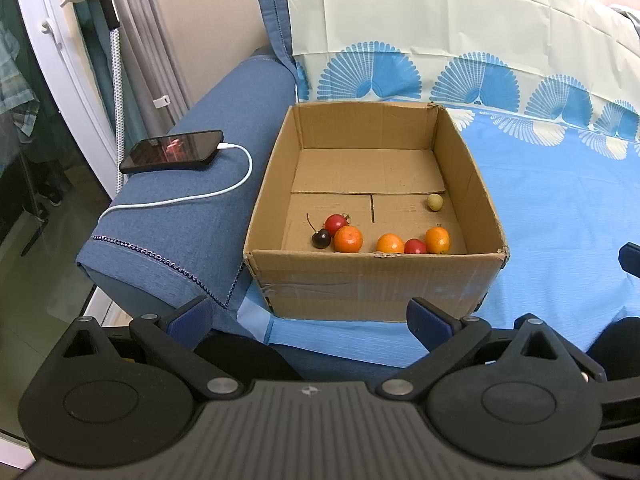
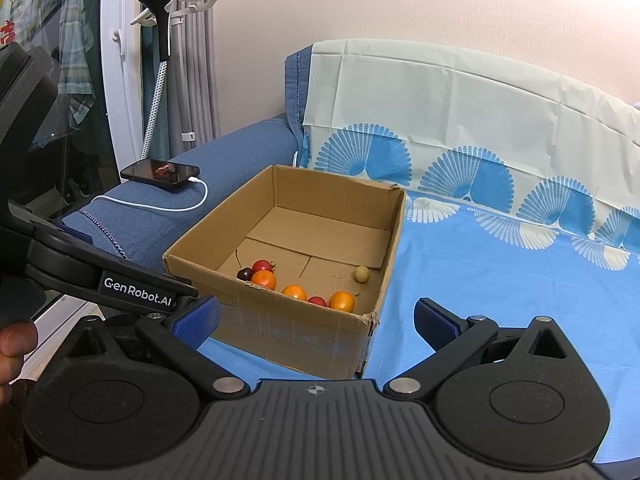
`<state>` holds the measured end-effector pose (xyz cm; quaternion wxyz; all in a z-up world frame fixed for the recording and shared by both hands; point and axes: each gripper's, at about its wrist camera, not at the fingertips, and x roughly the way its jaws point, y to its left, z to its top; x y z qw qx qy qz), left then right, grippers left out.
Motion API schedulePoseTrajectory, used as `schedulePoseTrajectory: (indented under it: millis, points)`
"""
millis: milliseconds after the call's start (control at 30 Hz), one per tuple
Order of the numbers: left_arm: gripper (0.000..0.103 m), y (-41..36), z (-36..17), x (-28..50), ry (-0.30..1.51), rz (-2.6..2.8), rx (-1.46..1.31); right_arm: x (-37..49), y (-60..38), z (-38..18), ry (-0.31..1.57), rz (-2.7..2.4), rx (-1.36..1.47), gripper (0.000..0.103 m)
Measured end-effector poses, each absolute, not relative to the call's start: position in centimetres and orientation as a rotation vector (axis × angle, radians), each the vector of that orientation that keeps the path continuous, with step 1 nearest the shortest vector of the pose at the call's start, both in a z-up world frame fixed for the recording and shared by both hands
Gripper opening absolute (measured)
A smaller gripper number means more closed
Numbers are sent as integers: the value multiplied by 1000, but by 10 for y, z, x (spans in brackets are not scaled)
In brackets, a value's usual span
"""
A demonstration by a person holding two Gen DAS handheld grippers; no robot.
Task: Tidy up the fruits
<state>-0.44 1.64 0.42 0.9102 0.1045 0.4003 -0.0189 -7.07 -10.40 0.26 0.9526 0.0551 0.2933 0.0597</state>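
Note:
An open cardboard box (image 1: 372, 280) (image 2: 304, 336) stands on a blue sheet. Inside along its near wall lie three small oranges (image 1: 348, 239) (image 2: 264, 279), two red fruits (image 1: 335, 222) (image 2: 262, 265), a dark cherry (image 1: 321, 239) (image 2: 244, 274) with a stem, and a small yellow-green fruit (image 1: 435, 202) (image 2: 361, 274) apart at the right. My left gripper (image 1: 310, 314) is open and empty, in front of the box. My right gripper (image 2: 316, 318) is open and empty, in front of the box's near right corner. The left gripper's body (image 2: 120, 284) shows in the right wrist view.
A black phone (image 1: 172, 151) (image 2: 160, 173) with a white charging cable (image 1: 224, 190) lies on the blue sofa armrest (image 1: 192, 216) left of the box. A patterned blue and cream sheet (image 1: 560, 184) covers the seat and backrest. A garment steamer (image 2: 158, 20) stands by the wall.

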Motion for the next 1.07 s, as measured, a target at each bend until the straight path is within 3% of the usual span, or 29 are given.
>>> schedulePoseTrajectory:
  millis: [1067]
  points:
    - [103, 14, 2, -5, 810, -28, 246, -68, -105, 4, 601, 106, 115, 102]
